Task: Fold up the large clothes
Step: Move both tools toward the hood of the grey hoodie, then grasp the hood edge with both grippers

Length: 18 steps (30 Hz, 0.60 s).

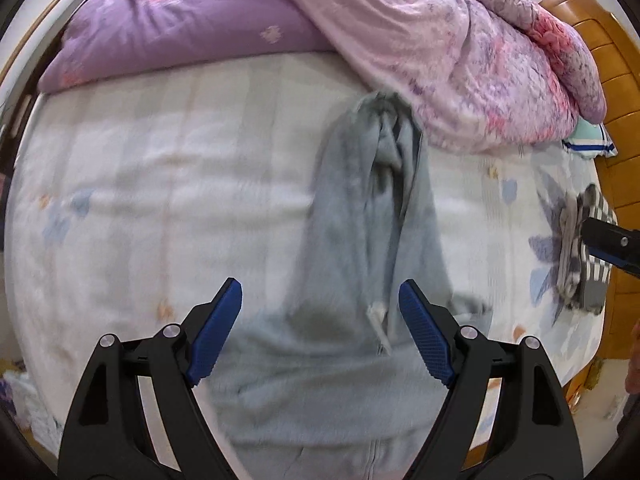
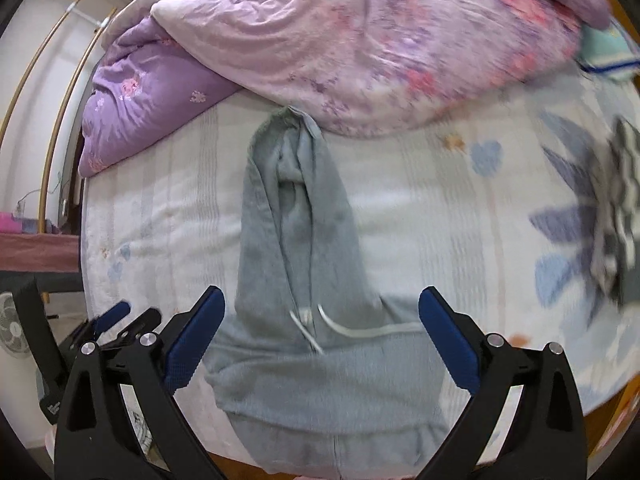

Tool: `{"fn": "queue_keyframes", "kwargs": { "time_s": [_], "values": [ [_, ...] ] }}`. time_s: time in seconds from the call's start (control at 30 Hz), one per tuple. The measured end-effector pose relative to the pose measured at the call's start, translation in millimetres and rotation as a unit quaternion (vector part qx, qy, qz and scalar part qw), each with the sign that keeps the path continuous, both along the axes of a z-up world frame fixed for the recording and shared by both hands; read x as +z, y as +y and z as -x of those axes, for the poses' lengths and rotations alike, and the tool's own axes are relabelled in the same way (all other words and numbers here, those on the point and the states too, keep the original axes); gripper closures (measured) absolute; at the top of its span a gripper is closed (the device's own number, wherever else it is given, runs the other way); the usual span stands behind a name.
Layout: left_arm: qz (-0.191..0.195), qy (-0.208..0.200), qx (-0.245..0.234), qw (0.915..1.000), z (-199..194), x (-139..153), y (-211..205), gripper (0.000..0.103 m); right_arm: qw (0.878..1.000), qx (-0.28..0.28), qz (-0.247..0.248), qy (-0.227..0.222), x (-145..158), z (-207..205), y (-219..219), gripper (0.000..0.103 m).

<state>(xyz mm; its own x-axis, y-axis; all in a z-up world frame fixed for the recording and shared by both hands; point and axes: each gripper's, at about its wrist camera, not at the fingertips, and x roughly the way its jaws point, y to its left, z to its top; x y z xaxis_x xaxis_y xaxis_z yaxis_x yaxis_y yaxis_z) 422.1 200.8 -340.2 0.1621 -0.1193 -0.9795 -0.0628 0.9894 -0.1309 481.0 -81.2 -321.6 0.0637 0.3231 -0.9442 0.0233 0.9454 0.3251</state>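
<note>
We hold the left gripper (image 1: 320,320) over the near part of a grey hooded sweatshirt (image 1: 360,240) that lies lengthwise on the bed (image 1: 160,184), its blue pads spread wide with nothing pinched between them. The hood end reaches the pink floral quilt (image 1: 460,64) at the far side, with a purple quilt (image 1: 180,28) bunched to its left; the zip front and white drawcords (image 2: 316,328) sit just below us. To the right, our right gripper (image 2: 322,336) hangs over the same garment, jaws likewise parted and empty. Further right lies a striped cloth (image 2: 620,208), well apart. We judge the next step to be taking hold of the near edge: each gripper should pinch both layers near a corner, clear of the cords, and lift together so the fold lands square.
</note>
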Motion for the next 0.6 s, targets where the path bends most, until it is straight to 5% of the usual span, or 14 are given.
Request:
{"fn": "queue_keyframes", "kwargs": {
  "time_s": [0.1,0.33,0.6],
  "values": [
    [0.003,-0.008,-0.006,1.0,-41,-10,-8,0.022,1.0,-0.01,-0.012,0.023,-19,-41,3,0.009],
    [0.075,0.004,0.026,0.9968,-136,-64,-7,0.022,0.999,0.033,-0.009,0.028,-72,-125,21,0.009],
    [0.103,0.033,0.044,0.9932,-193,-146,-8,0.041,0.996,0.018,-0.039,0.084,-164,-173,29,0.029]
  ]
}}
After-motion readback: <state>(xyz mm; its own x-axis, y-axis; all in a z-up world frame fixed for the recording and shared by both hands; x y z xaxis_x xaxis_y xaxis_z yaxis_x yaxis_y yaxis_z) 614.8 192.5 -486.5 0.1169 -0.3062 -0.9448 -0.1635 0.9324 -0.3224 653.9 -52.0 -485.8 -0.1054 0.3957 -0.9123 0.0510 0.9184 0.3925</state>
